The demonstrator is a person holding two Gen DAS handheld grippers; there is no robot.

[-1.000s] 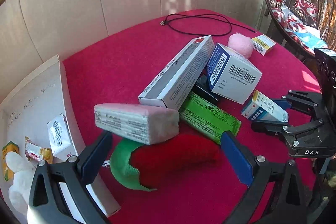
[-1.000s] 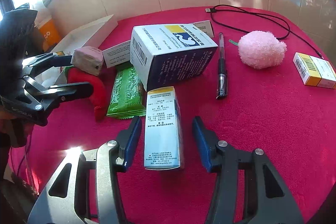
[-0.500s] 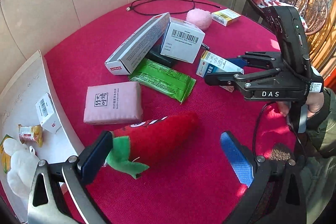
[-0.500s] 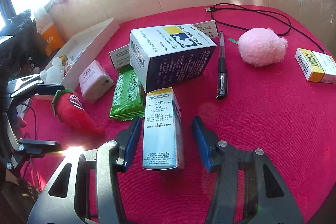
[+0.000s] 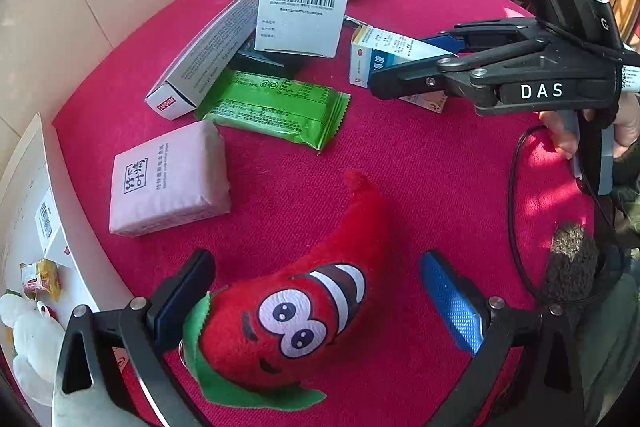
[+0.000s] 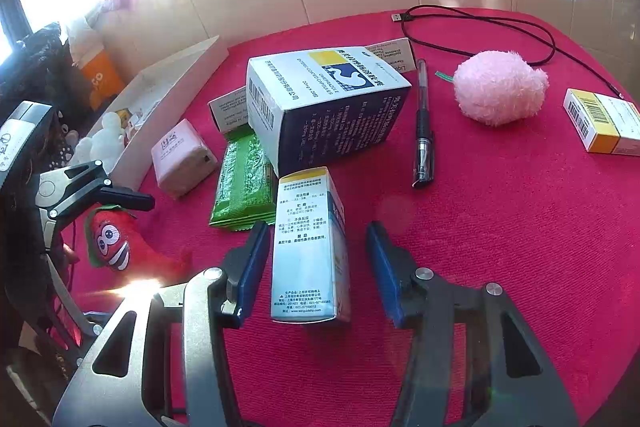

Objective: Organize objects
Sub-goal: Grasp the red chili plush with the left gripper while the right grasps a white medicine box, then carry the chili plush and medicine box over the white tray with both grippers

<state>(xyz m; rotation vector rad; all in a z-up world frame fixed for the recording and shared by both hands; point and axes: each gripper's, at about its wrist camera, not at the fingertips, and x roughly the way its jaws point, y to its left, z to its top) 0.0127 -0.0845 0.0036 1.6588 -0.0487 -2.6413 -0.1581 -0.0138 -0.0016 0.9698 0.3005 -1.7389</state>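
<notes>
A white tray (image 6: 176, 83) sits at the edge of the red surface (image 6: 500, 227). Inside it are a white bunny toy (image 6: 102, 141), a small white box (image 5: 48, 223) and a yellow snack pack (image 5: 42, 277).

The left tool (image 5: 316, 293) is open. A red chili toy (image 5: 296, 307) lies on the surface between its two pads, and the pads do not touch it. A pink tissue pack (image 5: 170, 177) lies just beside the tray, near the chili.

The right tool (image 6: 316, 265) is open too. A small blue and white box (image 6: 306, 247) lies flat between its pads. There is a gap on the right side of the box; on the left I cannot tell if the pad touches.

Behind that box are a green wrapper (image 6: 244, 183), a big blue and white box (image 6: 328, 107) and a long grey box (image 5: 208, 47), all close together. A black pen (image 6: 423, 131) lies beside the big box. Farther off are a pink puff (image 6: 498, 93), a yellow and white box (image 6: 600, 125) and a black cable (image 6: 480, 23).
</notes>
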